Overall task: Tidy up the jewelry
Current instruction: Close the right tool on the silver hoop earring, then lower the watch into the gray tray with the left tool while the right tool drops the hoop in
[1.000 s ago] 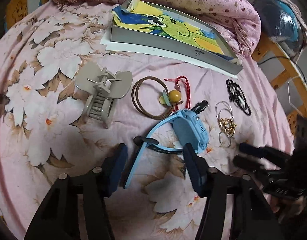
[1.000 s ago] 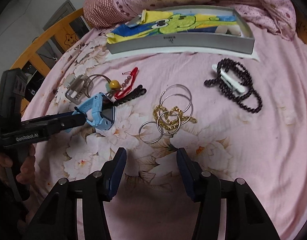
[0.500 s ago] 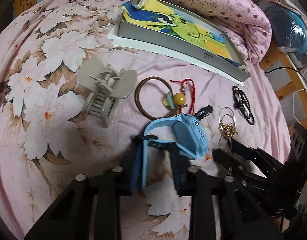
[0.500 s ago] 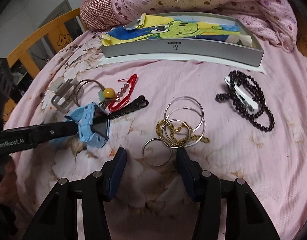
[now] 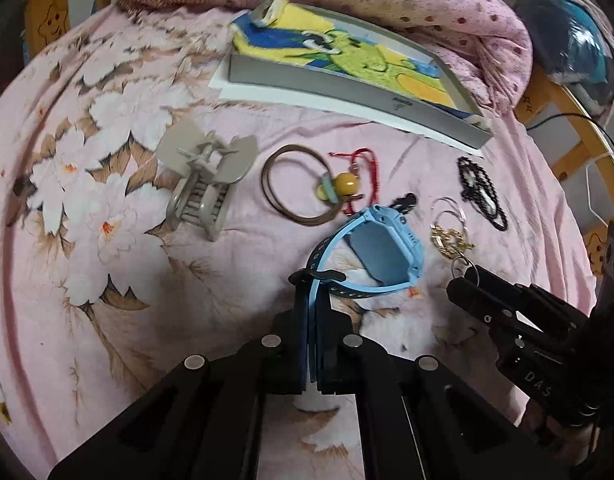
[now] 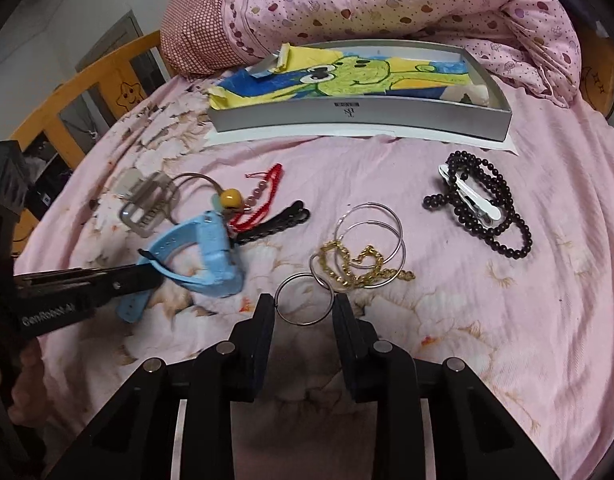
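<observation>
My left gripper (image 5: 315, 300) is shut on the strap of a blue watch (image 5: 387, 252), which also shows in the right wrist view (image 6: 211, 256). My right gripper (image 6: 305, 306) is open, its tips on either side of a small silver ring (image 6: 305, 300). Beyond the ring lie silver hoops (image 6: 371, 236) tangled with a gold chain (image 6: 359, 268). A grey box (image 6: 359, 114) with a cartoon cloth inside sits at the back.
On the pink floral bedsheet lie a grey claw clip (image 5: 207, 184), a brown hair band with a yellow bead (image 5: 303, 184), a red cord (image 5: 367, 172), a black clip (image 6: 275, 226) and black beads with a white clip (image 6: 479, 204). A wooden rail (image 6: 67, 96) runs at the left.
My left gripper has closed on the blue watch strap. My right gripper moved forward to the small silver ring, its fingers narrowing around it.
</observation>
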